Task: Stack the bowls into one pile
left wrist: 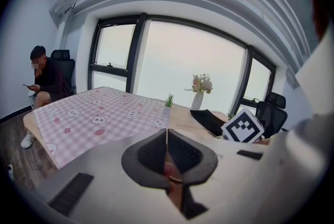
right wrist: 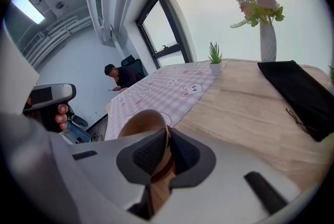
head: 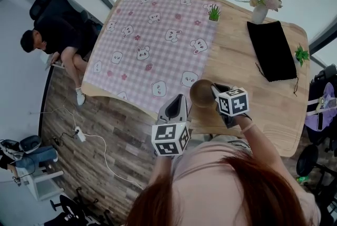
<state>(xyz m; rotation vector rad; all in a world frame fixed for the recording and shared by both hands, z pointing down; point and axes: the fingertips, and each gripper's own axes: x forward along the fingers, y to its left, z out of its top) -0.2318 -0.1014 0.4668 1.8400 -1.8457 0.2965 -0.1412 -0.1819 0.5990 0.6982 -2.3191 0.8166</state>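
A wooden table (head: 247,88) stands on a plank floor, half covered by a pink checked cloth (head: 152,46). At its near edge the right gripper (right wrist: 166,151) is clamped on the rim of one brown bowl (head: 201,92), held above the bare wood just beside the cloth. The left gripper (left wrist: 167,152) hangs near it, jaws pressed together. Further off lie one black pouch (head: 271,50), two small green plants (head: 214,12) (head: 301,54) and one vase of flowers (head: 259,13). One person (head: 55,35) sits beyond the cloth, before tall windows (left wrist: 182,61).
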